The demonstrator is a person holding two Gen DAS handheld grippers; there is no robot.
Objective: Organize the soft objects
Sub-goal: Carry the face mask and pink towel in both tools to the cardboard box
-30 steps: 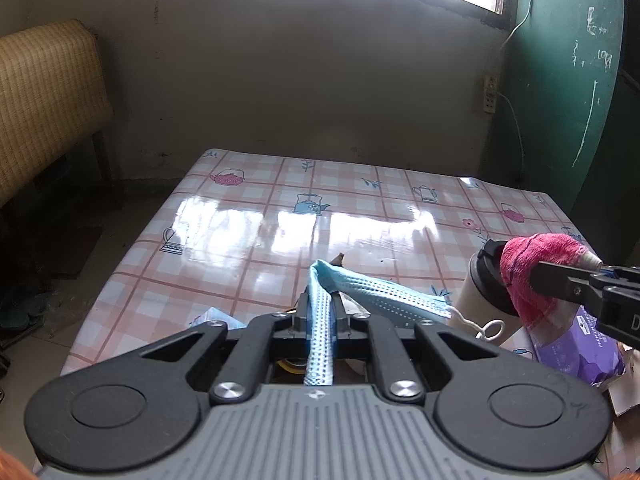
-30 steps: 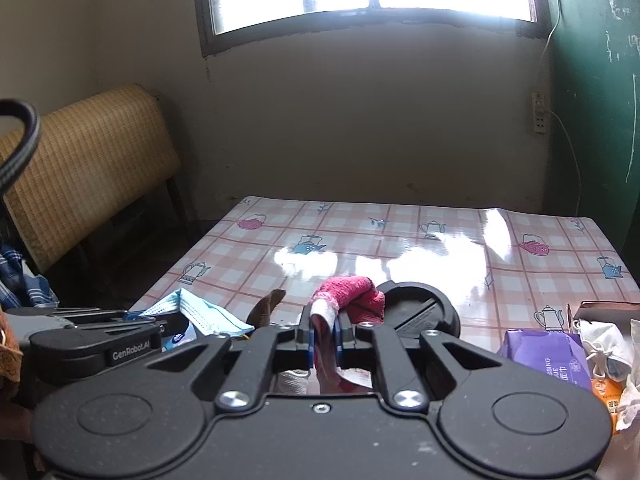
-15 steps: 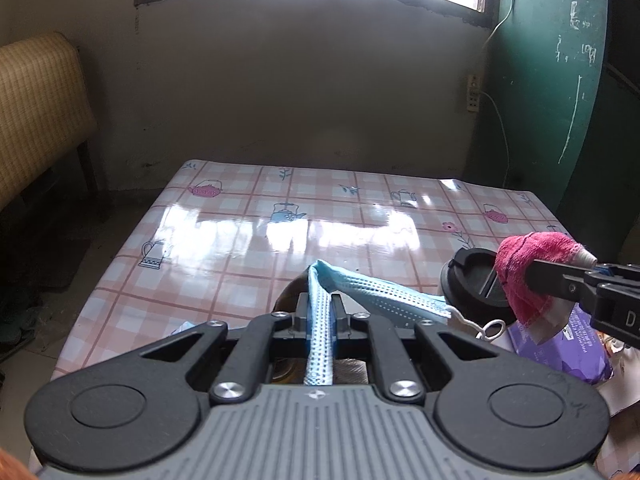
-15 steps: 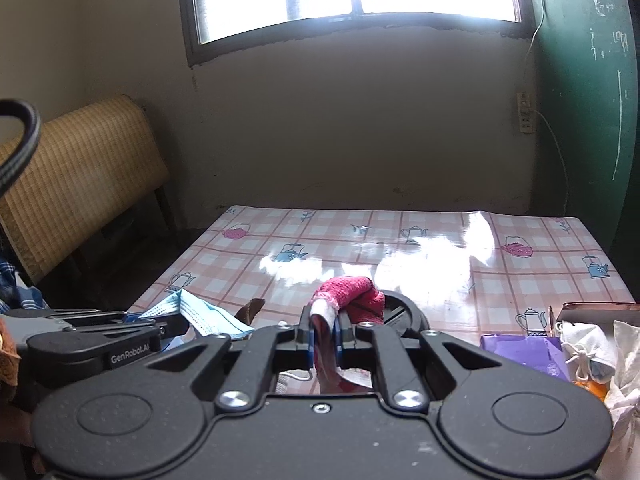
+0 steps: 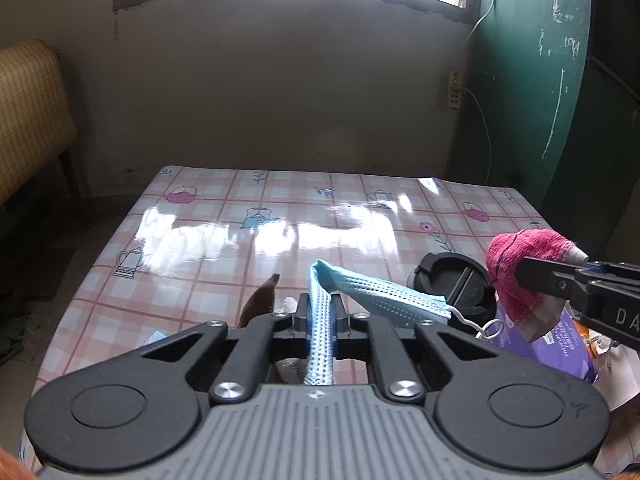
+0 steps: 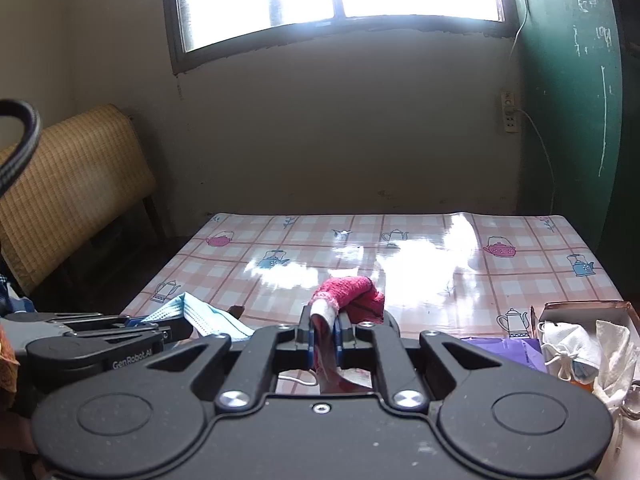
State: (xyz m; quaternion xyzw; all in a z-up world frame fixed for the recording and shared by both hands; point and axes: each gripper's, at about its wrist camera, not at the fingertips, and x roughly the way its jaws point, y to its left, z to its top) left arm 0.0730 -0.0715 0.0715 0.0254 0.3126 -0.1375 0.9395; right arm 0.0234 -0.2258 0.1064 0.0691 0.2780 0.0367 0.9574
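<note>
My left gripper (image 5: 320, 308) is shut on a light blue face mask (image 5: 376, 290), held above the near part of the table; its ear loop hangs to the right. The mask also shows in the right wrist view (image 6: 196, 314). My right gripper (image 6: 323, 326) is shut on a pink cloth (image 6: 352, 290), held up to the right of the left gripper. In the left wrist view the pink cloth (image 5: 520, 264) hangs from the right gripper's fingers (image 5: 560, 276).
The table has a pink checked teapot-print cover (image 5: 320, 216). A black round lid (image 5: 452, 284) and a purple packet (image 5: 548, 344) lie near right. A brown box (image 6: 580, 312) with white masks and tissue is at the right. A woven bench (image 6: 72, 184) stands left.
Both grippers have risen and tilted up, still holding the mask and the pink cloth. The black lid and the table look lower and farther in both views.
</note>
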